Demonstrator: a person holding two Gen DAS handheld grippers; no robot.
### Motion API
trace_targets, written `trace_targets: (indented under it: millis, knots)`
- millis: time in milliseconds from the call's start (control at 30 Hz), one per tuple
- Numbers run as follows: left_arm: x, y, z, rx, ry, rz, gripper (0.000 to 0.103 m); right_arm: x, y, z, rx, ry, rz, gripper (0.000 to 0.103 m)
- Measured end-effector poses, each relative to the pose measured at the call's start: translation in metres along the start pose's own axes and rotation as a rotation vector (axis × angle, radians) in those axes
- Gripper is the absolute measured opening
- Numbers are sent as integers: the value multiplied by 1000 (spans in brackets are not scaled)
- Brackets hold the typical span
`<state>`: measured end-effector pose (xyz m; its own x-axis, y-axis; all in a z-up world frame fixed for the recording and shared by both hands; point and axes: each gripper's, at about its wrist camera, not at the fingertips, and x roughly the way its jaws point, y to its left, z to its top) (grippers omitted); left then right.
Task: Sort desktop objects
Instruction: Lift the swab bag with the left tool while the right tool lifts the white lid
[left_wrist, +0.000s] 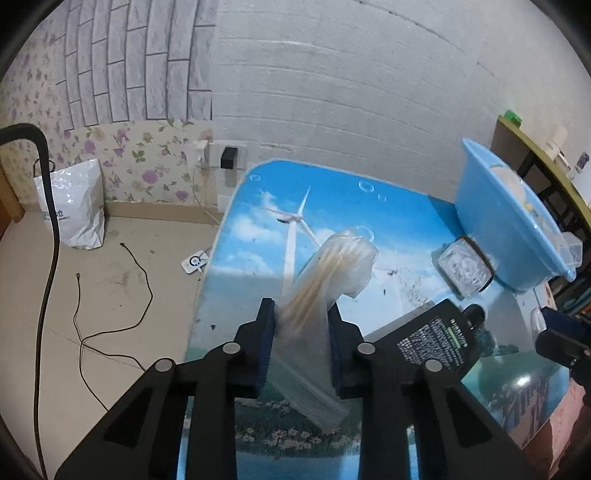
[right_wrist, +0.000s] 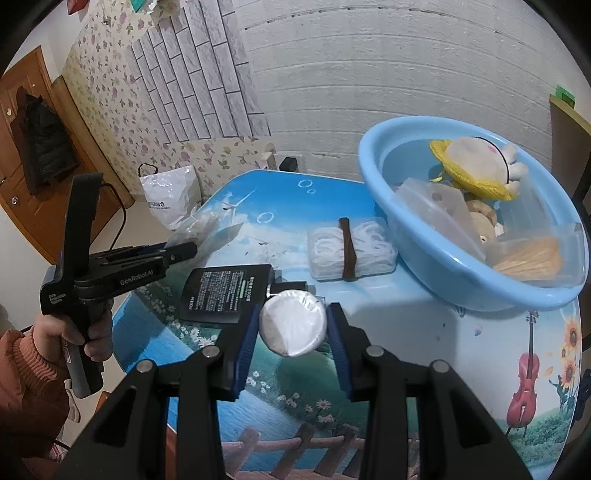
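printed tabletop (right_wrist: 424, 332): blue basin (right_wrist: 461, 291) is our landmark. left gripper (left_wrist: 301, 332) pinches a bag of sticks (left_wrist: 325, 280), right gripper (right_wrist: 293, 325) clamps a wrapped disc (right_wrist: 293, 323), both short of it, likely basin-bound.

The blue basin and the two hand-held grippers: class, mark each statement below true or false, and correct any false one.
1. The left hand-held gripper is shut on a clear bag of thin pale sticks. True.
2. The right hand-held gripper is empty. False: it is shut on a white round wrapped object.
3. The blue basin holds a plush toy with a yellow hat. True.
4. The black flat device with a printed label lies inside the basin. False: it lies on the table.
5. A clear packet of white loops with a brown band lies on the table beside the basin. True.
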<state>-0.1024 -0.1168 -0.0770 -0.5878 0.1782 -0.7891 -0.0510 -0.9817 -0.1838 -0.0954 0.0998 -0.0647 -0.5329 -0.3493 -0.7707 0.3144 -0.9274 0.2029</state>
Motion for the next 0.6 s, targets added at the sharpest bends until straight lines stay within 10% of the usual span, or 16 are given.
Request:
trace_targets:
  millis: [600]
  knots:
    - [-80,-78,43,85,-170,-102,23,-63,-8,21,3,-152,95,37]
